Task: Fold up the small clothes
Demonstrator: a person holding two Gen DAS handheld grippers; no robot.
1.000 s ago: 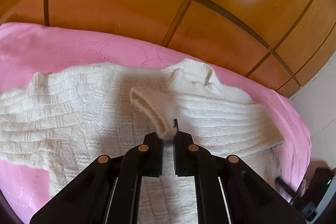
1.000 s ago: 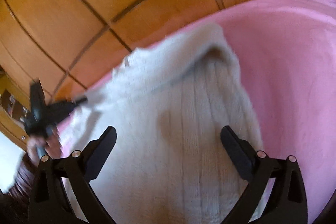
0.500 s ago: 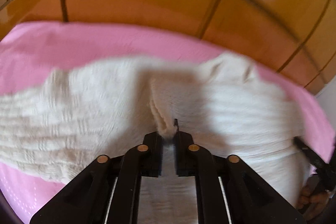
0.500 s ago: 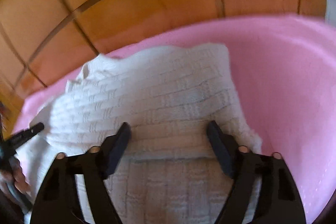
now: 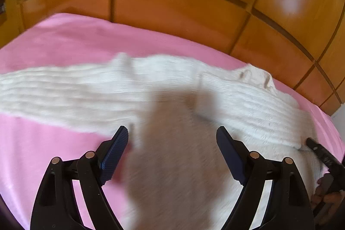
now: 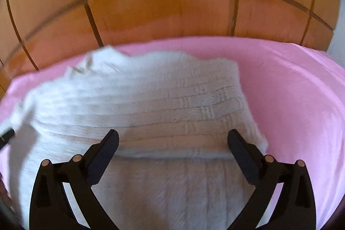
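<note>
A cream knitted sweater (image 5: 248, 100) lies on a pink bedspread (image 5: 64, 42); it also shows in the right wrist view (image 6: 172, 105). One sleeve (image 5: 254, 105) lies folded across the body, collar at the far right. My left gripper (image 5: 172, 135) is open and empty just above the sweater's middle; the picture is blurred. My right gripper (image 6: 172, 139) is open and empty over a folded edge of the knit, and its finger (image 5: 319, 152) shows at the right of the left wrist view.
A glossy wooden panelled headboard (image 5: 172, 3) rises behind the bed; it also shows in the right wrist view (image 6: 172, 10). Bare pink bedspread (image 6: 291, 89) lies to the right of the sweater. A hand (image 5: 330, 193) holds the right gripper.
My left gripper has opened and let go of the sleeve cuff, which now lies on the sweater. My right gripper has swung to face the folded side.
</note>
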